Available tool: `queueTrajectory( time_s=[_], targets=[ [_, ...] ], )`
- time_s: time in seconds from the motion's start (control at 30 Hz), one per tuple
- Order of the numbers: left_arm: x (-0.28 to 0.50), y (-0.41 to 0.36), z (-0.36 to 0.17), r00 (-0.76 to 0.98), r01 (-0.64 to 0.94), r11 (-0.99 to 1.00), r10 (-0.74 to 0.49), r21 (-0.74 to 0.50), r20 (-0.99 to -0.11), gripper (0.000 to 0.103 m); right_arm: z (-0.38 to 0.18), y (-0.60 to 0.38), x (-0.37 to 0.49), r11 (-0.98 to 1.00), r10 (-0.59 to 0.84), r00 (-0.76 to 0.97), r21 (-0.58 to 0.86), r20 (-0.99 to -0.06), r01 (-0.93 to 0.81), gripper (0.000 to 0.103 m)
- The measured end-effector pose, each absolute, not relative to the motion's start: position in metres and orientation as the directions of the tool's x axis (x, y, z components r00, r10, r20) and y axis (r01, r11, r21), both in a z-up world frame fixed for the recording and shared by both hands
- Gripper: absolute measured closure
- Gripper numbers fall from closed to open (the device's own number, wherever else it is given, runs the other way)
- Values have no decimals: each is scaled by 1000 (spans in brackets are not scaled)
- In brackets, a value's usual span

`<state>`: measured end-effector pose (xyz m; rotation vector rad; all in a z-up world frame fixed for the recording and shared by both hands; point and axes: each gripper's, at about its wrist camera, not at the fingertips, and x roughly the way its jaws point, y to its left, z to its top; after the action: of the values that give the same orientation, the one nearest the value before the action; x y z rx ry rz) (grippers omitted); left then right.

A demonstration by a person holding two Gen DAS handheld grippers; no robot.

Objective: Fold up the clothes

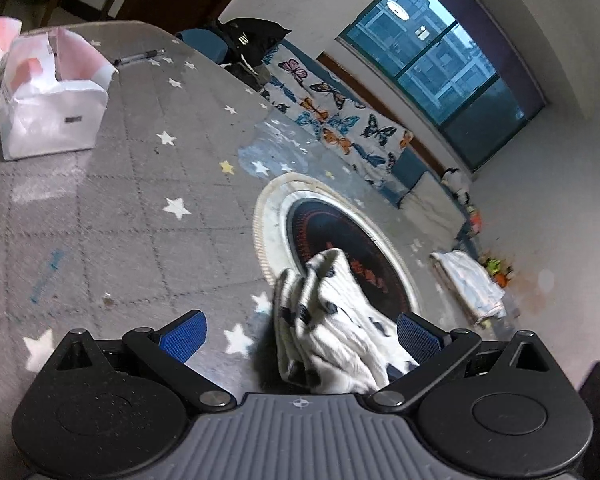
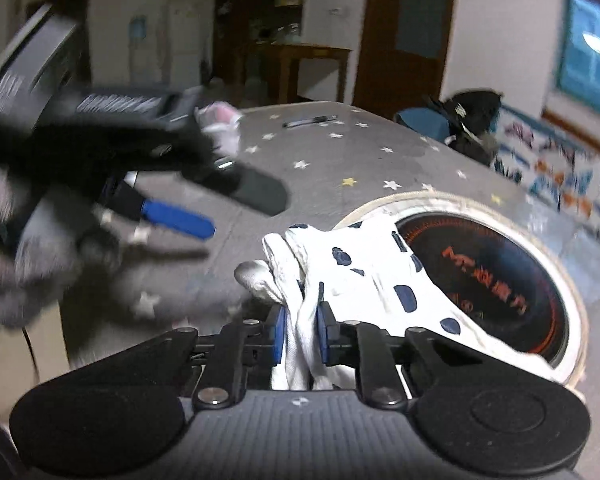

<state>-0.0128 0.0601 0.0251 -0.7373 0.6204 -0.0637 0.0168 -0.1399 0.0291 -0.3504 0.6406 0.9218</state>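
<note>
A white cloth with dark blue spots [image 2: 364, 280] lies bunched on the grey star-patterned table cover [image 2: 332, 168], partly over a round black hob [image 2: 492, 276]. My right gripper [image 2: 302, 332] is shut on a gathered fold of this cloth at its near end. In the left wrist view the same cloth [image 1: 324, 320] hangs between the wide-apart blue pads [image 1: 184, 336] of my left gripper [image 1: 300, 336], which is open; the cloth sits closer to the right pad. The left gripper [image 2: 220, 208] also shows blurred at the left of the right wrist view.
A white plastic bag [image 1: 52, 108] stands at the table's far left, with a pen [image 1: 140, 57] behind it. A folded white cloth [image 1: 468, 284] lies at the right, beyond the hob. A butterfly-print blanket [image 1: 332, 116] and a black bag [image 1: 252, 40] lie past the table's far edge.
</note>
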Motion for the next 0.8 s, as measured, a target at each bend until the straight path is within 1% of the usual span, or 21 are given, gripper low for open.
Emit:
queueTrajectory(
  time_s=[0.07,0.13,0.4,0.57,0.63,0.73,0.77,0.8],
  targets=[
    [-12,59,24,818,-146,723,-296,-675,-493,0,33,-146,23,587,642,425,52,-638,-808,88],
    [-10,57,21,814,-137,698,-325,-703,-481,0,35,-151,25,595,653,425,77,-627,-800,89],
    [6,43,-1,781,-154,588,-420,-794,-462,0,39,-157,21,597,661,432,80,-613,-798,91],
    [22,40,-6,780,-165,569,-424,-805,-460,3,39,-159,15,591,665,435,71,-608,-804,92],
    [26,39,-6,779,-160,567,-430,-808,-456,12,37,-158,13,583,666,434,60,-607,-810,93],
    [26,41,-11,774,-171,558,-433,-812,-461,23,35,-158,10,570,668,432,44,-605,-820,93],
    [26,42,-13,773,-177,558,-430,-811,-465,26,34,-158,9,566,669,430,40,-606,-823,93],
    [25,43,-15,772,-184,557,-427,-810,-470,33,33,-157,9,563,669,426,41,-609,-825,93]
  ],
)
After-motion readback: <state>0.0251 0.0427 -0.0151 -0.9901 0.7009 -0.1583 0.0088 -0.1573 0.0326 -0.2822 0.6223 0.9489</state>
